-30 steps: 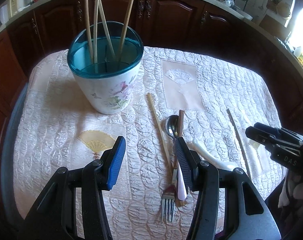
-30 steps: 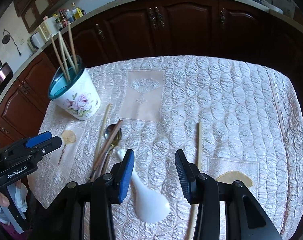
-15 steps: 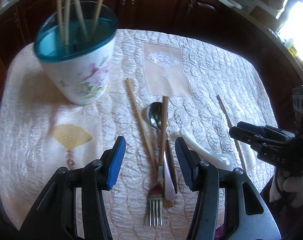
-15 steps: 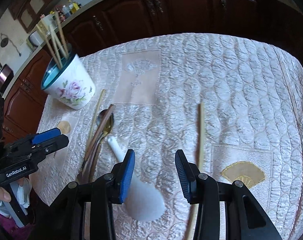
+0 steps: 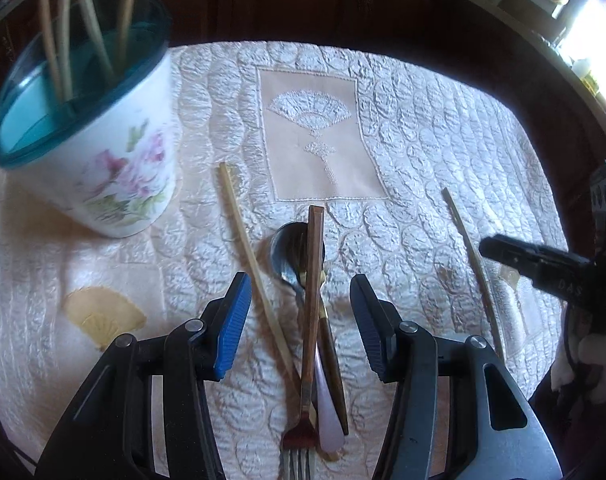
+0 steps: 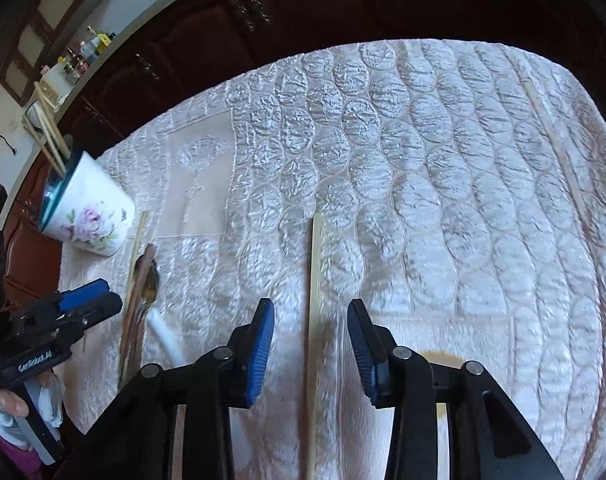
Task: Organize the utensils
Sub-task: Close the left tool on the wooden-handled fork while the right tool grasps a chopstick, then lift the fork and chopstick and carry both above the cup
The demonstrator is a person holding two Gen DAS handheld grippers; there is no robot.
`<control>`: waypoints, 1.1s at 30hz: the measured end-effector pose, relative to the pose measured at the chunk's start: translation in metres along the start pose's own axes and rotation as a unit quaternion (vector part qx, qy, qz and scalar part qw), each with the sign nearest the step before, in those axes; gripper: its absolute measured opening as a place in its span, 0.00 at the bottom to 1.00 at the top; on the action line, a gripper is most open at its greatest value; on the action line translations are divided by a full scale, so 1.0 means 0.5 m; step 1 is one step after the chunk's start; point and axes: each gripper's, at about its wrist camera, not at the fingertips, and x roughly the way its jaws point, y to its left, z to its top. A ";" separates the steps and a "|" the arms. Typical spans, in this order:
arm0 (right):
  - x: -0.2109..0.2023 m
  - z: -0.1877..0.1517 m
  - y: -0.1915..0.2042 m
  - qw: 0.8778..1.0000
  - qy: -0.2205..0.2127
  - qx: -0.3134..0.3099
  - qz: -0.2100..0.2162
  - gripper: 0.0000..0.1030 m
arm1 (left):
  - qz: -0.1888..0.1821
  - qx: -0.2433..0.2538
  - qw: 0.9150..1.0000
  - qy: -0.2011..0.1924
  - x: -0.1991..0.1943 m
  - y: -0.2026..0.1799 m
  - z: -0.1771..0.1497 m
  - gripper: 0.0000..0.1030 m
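Observation:
A floral cup with a teal rim [image 5: 115,160] holds several chopsticks at the table's left; it also shows in the right wrist view [image 6: 89,216]. My left gripper [image 5: 299,316] is open, low over a pile: a brown-handled fork [image 5: 311,312], a metal spoon [image 5: 287,252] and a pink-handled utensil [image 5: 328,420]. A loose chopstick [image 5: 255,268] lies just left of the pile. My right gripper [image 6: 309,344] is open, straddling another loose chopstick [image 6: 314,304]. A white ceramic spoon handle [image 6: 165,334] shows to its left.
The table carries a quilted cream cloth [image 6: 423,184] with fan motifs. Dark wooden cabinets [image 6: 303,4] curve behind it. The right gripper's body [image 5: 551,276] shows at the right of the left wrist view, beside the far chopstick [image 5: 473,264].
My left gripper has moved forward and down over the utensil pile. My right gripper has shifted right and down, so the loose chopstick now lies between its jaws.

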 end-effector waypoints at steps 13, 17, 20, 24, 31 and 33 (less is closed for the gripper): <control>0.067 0.057 0.015 1.000 0.020 -0.022 0.000 0.28 | 0.020 0.058 0.998 0.027 0.058 -0.035 0.052 0.26; 0.082 0.072 0.031 0.999 0.022 -0.029 -0.002 0.23 | 0.030 0.071 0.996 0.036 0.076 -0.045 0.064 0.19; 0.087 0.076 0.035 0.999 0.022 -0.031 -0.002 0.13 | 0.030 0.073 0.996 0.043 0.089 -0.048 0.069 0.10; 0.082 0.082 0.038 0.999 0.020 -0.035 0.008 0.05 | 0.019 0.060 0.997 0.036 0.076 -0.049 0.073 0.09; 0.025 0.077 0.047 0.998 -0.005 -0.050 0.029 0.05 | -0.008 0.049 0.999 -0.004 -0.018 -0.029 0.068 0.09; 0.015 0.075 0.055 0.998 -0.005 -0.060 0.028 0.05 | -0.012 0.048 0.999 -0.016 -0.048 -0.026 0.060 0.09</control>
